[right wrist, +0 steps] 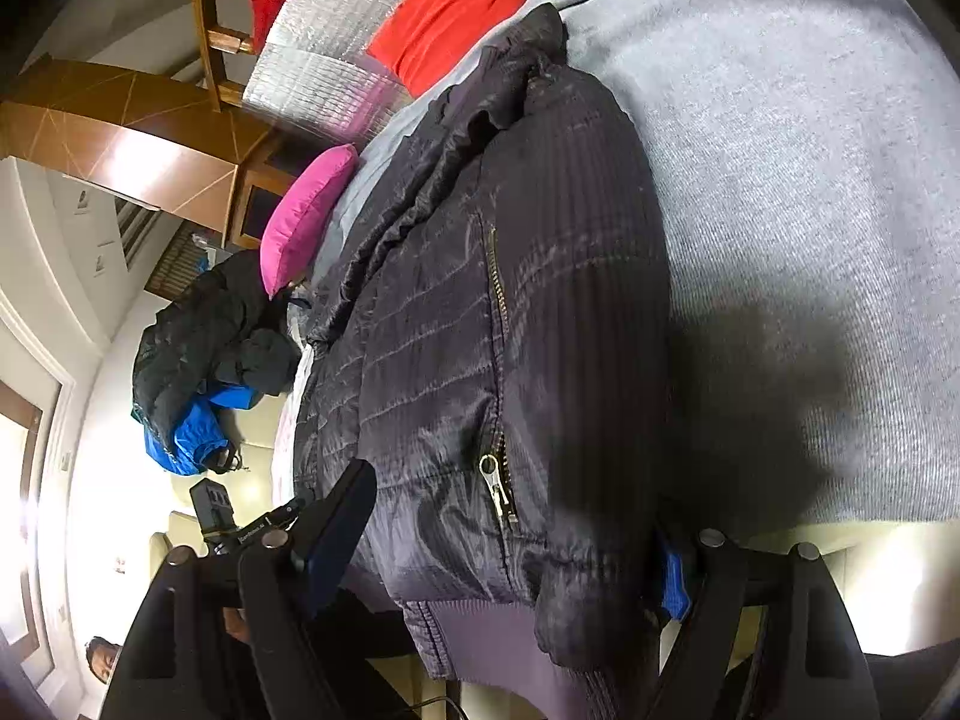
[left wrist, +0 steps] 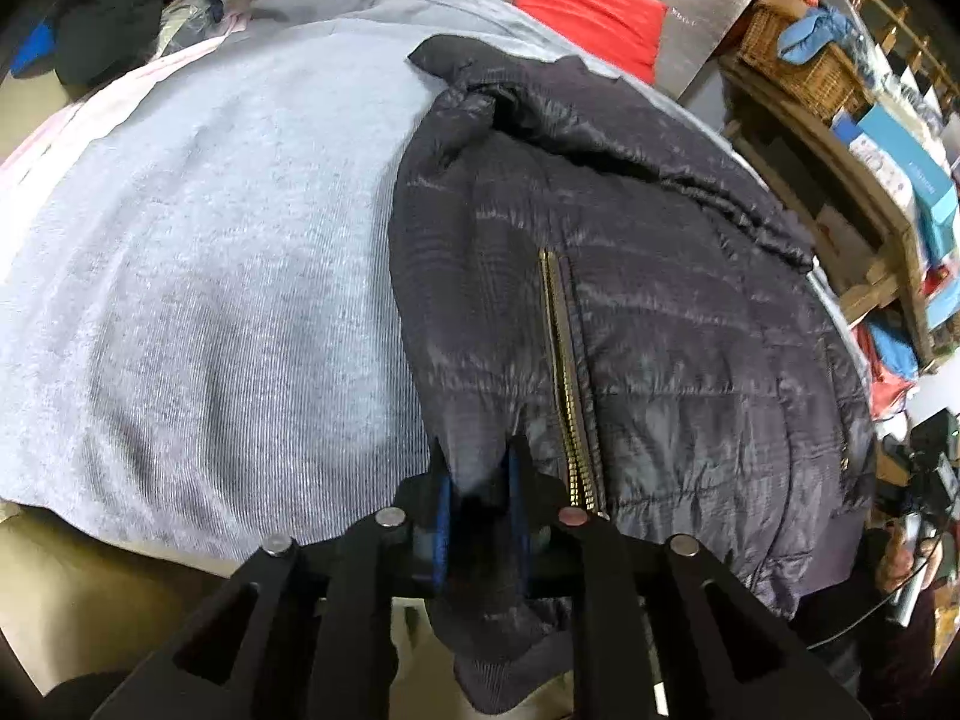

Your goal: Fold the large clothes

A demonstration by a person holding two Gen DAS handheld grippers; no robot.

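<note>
A black quilted jacket (left wrist: 660,330) lies spread on the grey bed cover (left wrist: 210,270), with a gold zip (left wrist: 564,372) running toward its ribbed hem. My left gripper (left wrist: 477,468) is shut on a fold of the jacket near the hem, and the fabric is pinched between its blue pads. In the right wrist view the same jacket (right wrist: 480,300) hangs over the bed's near edge, its zip pull (right wrist: 498,486) showing. My right gripper (right wrist: 513,516) stands wide open, one finger on each side of the hem, pads apart from the cloth.
A pink cushion (right wrist: 306,216) and a red cushion (right wrist: 444,12) lie at the bed's far end. A pile of dark and blue clothes (right wrist: 198,360) sits on the floor beside the bed. Shelves with wicker baskets (left wrist: 798,60) stand to one side. A camera stand (right wrist: 210,510) is nearby.
</note>
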